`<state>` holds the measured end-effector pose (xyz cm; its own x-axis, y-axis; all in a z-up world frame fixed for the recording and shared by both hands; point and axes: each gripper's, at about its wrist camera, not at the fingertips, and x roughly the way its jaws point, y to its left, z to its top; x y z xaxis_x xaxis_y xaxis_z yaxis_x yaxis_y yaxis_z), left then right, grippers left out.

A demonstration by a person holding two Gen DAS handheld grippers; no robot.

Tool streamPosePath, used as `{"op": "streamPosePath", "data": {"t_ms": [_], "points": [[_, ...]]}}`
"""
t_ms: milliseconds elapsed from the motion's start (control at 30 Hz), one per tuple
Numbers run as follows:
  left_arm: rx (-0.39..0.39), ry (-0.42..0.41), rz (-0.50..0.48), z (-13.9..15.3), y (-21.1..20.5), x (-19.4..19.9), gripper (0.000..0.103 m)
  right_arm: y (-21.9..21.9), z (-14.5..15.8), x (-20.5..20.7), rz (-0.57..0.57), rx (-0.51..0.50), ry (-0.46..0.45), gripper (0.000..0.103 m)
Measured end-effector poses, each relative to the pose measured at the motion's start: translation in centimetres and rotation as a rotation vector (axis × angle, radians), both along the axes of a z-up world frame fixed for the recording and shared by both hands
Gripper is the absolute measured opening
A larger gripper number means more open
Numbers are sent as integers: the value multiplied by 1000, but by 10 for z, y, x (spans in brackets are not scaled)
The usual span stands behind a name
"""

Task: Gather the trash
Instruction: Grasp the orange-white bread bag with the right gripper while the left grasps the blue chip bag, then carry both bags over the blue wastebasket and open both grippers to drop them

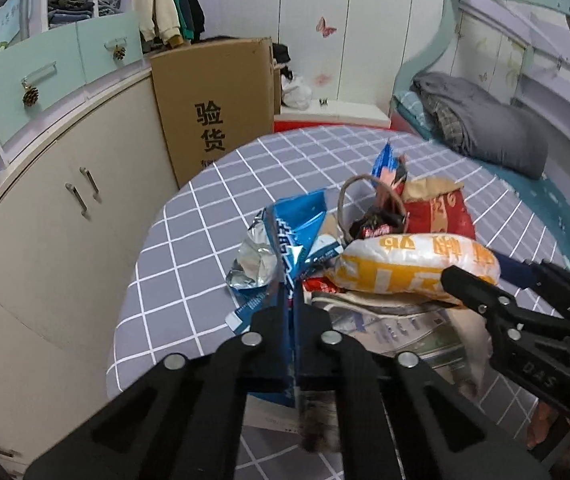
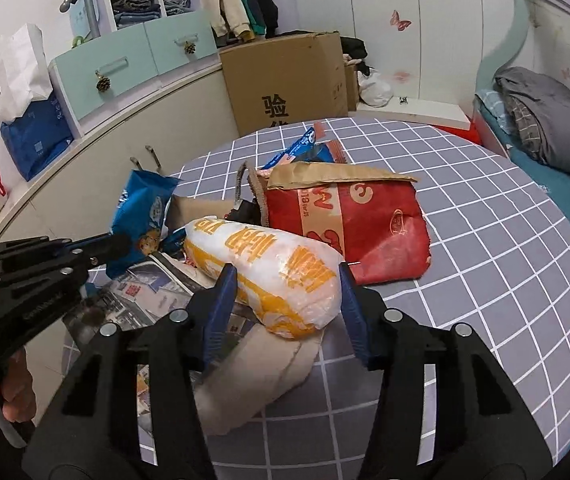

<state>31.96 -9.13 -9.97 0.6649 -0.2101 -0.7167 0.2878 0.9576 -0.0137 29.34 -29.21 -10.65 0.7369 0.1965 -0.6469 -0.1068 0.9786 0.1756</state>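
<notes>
Checkered counter (image 2: 485, 280) stays littered: your left hand-held gripper (image 1: 294, 312) pinches the blue wrapper (image 1: 297, 224), your right hand-held gripper (image 2: 287, 292) straddles the yellow-white bag (image 2: 269, 272); nothing is collected yet.

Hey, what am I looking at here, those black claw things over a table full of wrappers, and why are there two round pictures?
No robot here: a person holds a two-finger gripper in each hand, and each one carries a wide-angle camera looking along its fingers. That gives two round pictures, one per hand.

In the left-hand view, the left gripper is shut on a blue snack wrapper. In the right-hand view, the right gripper has its blue pads against the sides of a white and yellow bag.

Both work over a table with a grey checked cloth. The heap also holds a red paper bag, more wrappers and some printed paper. A bare hand shows at the lower left, holding the left tool.
</notes>
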Motion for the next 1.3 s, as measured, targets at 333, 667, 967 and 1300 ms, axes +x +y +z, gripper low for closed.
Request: {"op": "streamPosePath", "data": {"t_ms": [333,667,967,1300], "points": [[-149,-164,6,47,35,-56,1,-1,50,-48,-104,-21,-201,40],[-271,-207,196,46,145,-123,1,105,79,-93,88,-14,-300,40],[-228,30,529,-58,278,-126,1,270,4,-85,392,-32,-141,40],[-292,329,629,-188,339,-69,1,355,-116,-37,442,-175,55,40]]}}
